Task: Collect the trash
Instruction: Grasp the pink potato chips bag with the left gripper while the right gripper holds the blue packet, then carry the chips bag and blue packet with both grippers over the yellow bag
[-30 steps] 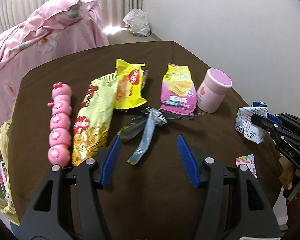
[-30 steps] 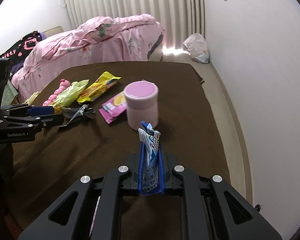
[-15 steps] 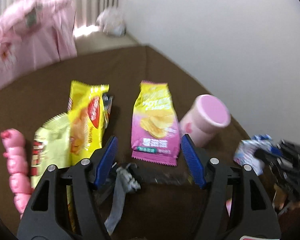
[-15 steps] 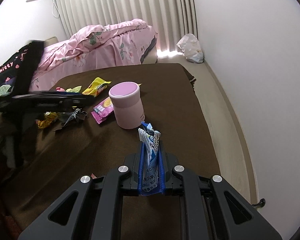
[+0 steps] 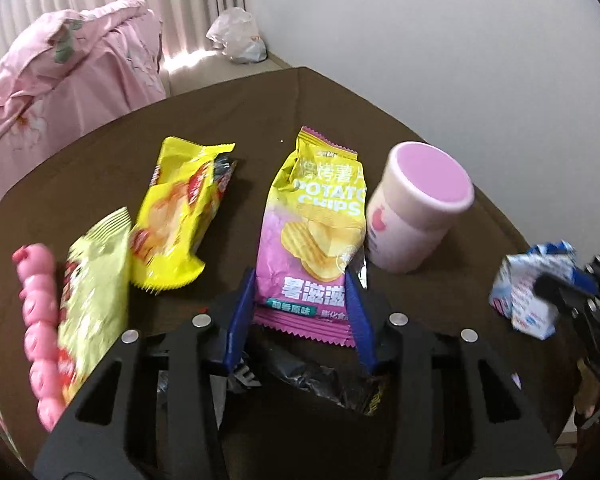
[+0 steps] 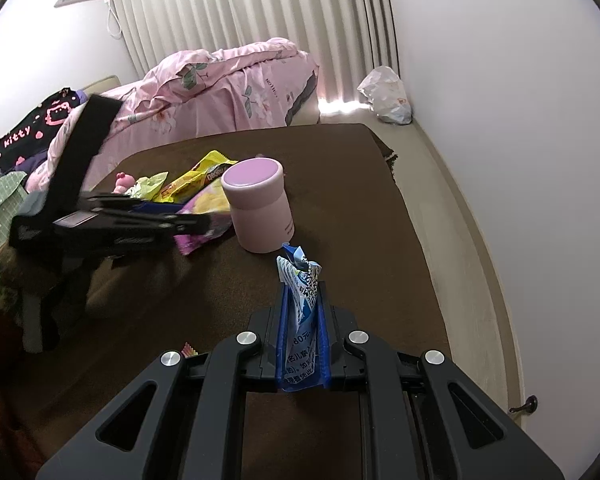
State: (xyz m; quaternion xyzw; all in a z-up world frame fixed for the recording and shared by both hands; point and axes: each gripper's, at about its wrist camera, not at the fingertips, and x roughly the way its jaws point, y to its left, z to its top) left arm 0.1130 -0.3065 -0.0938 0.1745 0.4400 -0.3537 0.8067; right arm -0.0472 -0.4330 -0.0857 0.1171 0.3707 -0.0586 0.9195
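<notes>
the left gripper (image 5: 300, 312) has just been closing; its blue fingers (image 5: 240, 312) flank the near end of the pink chip bag (image 5: 312, 232), probably pinching it, though blur hides contact. the pink cup (image 5: 416, 208) crowds the bag at 2 o'clock; 10 o'clock lies open. the right gripper (image 6: 302, 340) holds a crumpled blue-white wrapper (image 6: 300, 304) upright, with bare table (image 6: 360, 220) at 12 o'clock.

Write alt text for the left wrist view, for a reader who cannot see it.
The left gripper, its jaws just closing, straddles the lower end of a pink potato chips bag lying on a brown table. A pink-lidded jar stands to its right, yellow snack bags to its left. At far right, the right gripper holds a crumpled white-and-blue wrapper.
</notes>
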